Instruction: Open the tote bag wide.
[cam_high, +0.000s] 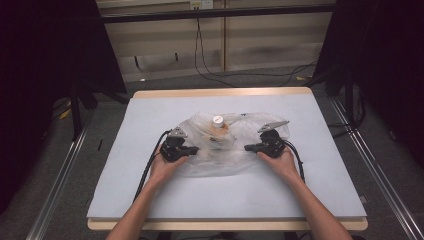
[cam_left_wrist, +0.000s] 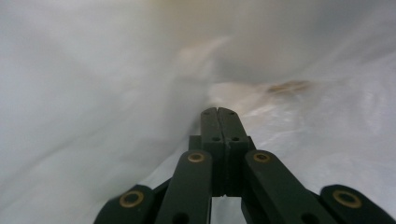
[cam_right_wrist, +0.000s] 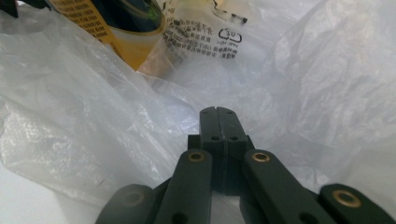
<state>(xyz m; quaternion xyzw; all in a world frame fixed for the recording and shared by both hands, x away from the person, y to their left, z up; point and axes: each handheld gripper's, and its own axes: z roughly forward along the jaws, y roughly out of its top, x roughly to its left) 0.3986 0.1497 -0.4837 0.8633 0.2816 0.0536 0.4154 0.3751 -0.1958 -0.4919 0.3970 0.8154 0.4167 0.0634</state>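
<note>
A crumpled clear plastic bag (cam_high: 227, 162) lies in the middle of the grey table (cam_high: 150, 115). Inside it stands a small bottle with a white cap (cam_high: 218, 119) among tan items. My left gripper (cam_high: 196, 149) rests at the bag's left side, pointing inward. Its jaws are shut (cam_left_wrist: 218, 110), with hazy film (cam_left_wrist: 93, 116) all around the tips. My right gripper (cam_high: 247, 147) sits at the bag's right side, jaws shut (cam_right_wrist: 217, 109) against bunched film (cam_right_wrist: 93, 121). Whether either gripper pinches film I cannot tell. Beyond the right tips are a yellow-labelled container (cam_right_wrist: 126, 32) and a printed packet (cam_right_wrist: 201, 42).
The table's wooden edge (cam_high: 220, 92) runs along the back. Behind it, black cables (cam_high: 235, 75) lie on the floor. Metal rails (cam_high: 60, 175) flank the table on both sides, with dark stands to the left and right.
</note>
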